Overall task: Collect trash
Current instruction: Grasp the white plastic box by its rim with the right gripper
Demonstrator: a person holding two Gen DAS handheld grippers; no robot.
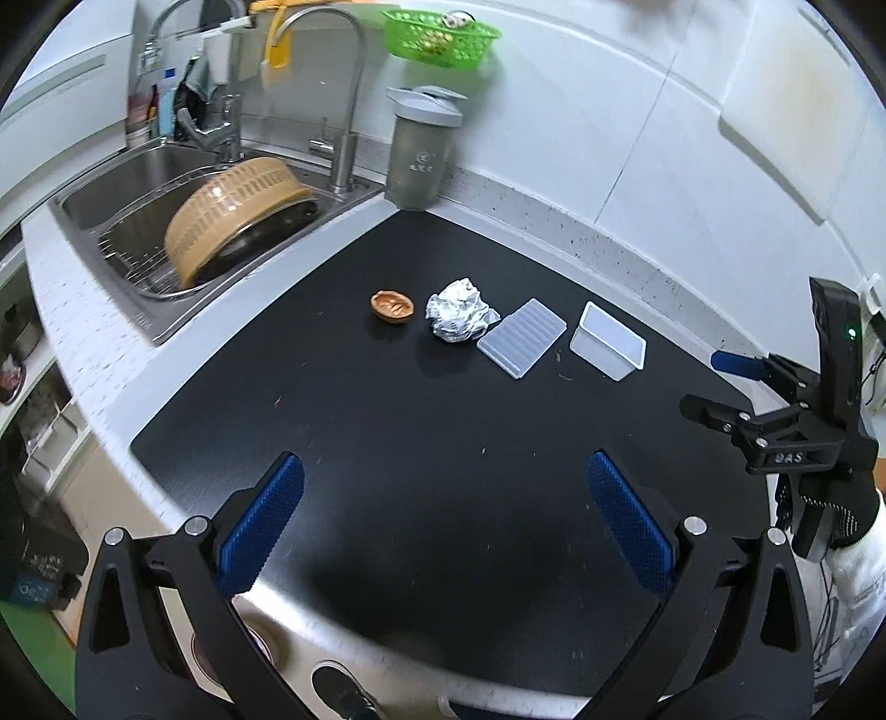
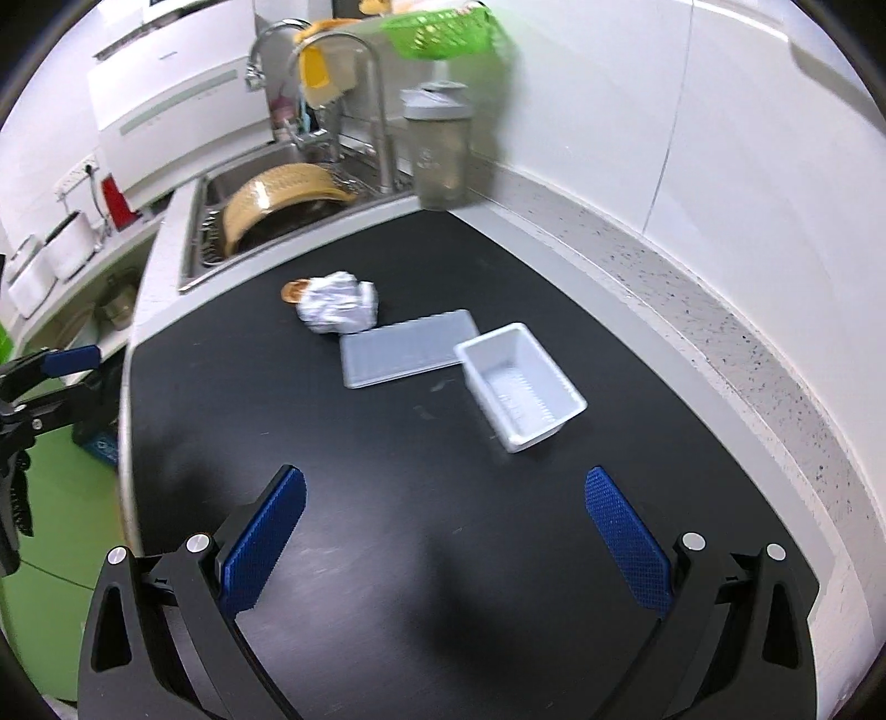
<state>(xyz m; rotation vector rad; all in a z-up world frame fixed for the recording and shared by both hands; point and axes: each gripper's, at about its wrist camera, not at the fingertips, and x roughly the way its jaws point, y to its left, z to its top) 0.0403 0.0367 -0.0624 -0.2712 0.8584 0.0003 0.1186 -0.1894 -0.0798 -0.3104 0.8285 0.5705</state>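
Note:
On the black counter mat (image 1: 421, 421) lie a brown nutshell half (image 1: 392, 305), a crumpled foil ball (image 1: 459, 310), a flat translucent lid (image 1: 521, 337) and an open white plastic box (image 1: 609, 339). In the right wrist view the foil ball (image 2: 336, 303) half hides the shell (image 2: 293, 290); the lid (image 2: 407, 348) and box (image 2: 520, 385) lie nearer. My left gripper (image 1: 443, 515) is open and empty, well short of the trash. My right gripper (image 2: 443, 526) is open and empty, just short of the box. It also shows at the right edge of the left wrist view (image 1: 720, 382).
A steel sink (image 1: 183, 221) with a tan colander (image 1: 232, 213) is at the back left. A grey shaker bottle (image 1: 421, 149) stands at the back corner. A green basket (image 1: 440, 36) hangs on the white wall. The mat's near edge drops to the floor.

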